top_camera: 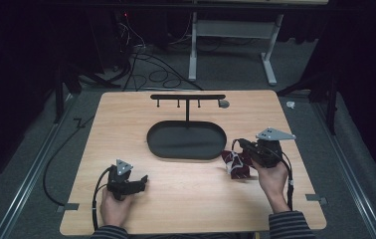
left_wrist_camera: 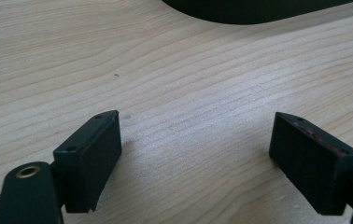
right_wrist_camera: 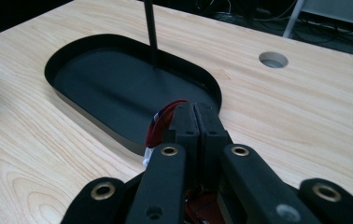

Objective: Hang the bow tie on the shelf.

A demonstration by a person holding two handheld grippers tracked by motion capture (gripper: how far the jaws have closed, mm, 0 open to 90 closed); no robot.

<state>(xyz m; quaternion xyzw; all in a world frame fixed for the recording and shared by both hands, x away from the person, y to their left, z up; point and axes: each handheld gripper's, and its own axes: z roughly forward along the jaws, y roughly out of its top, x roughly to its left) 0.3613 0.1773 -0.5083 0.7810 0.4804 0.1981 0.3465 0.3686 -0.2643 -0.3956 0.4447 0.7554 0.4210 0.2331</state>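
Right tool clamped on a red-and-white patterned cloth, beside the black oval tray.
The cloth, perhaps a small pouch, hangs from the closed jaws just over the desk at the tray's right end; the left tool rests wide open, holding nothing.

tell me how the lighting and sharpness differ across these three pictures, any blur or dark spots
High view: the table is lit but its surroundings fall into near black, and the image is soft. Left gripper view: bright and even, wood grain crisp, soft shadows under the open left gripper. Right gripper view: the black tray is sharp, the near linkage of the right gripper slightly blurred, and the red and white item in its shut jaws partly hidden.
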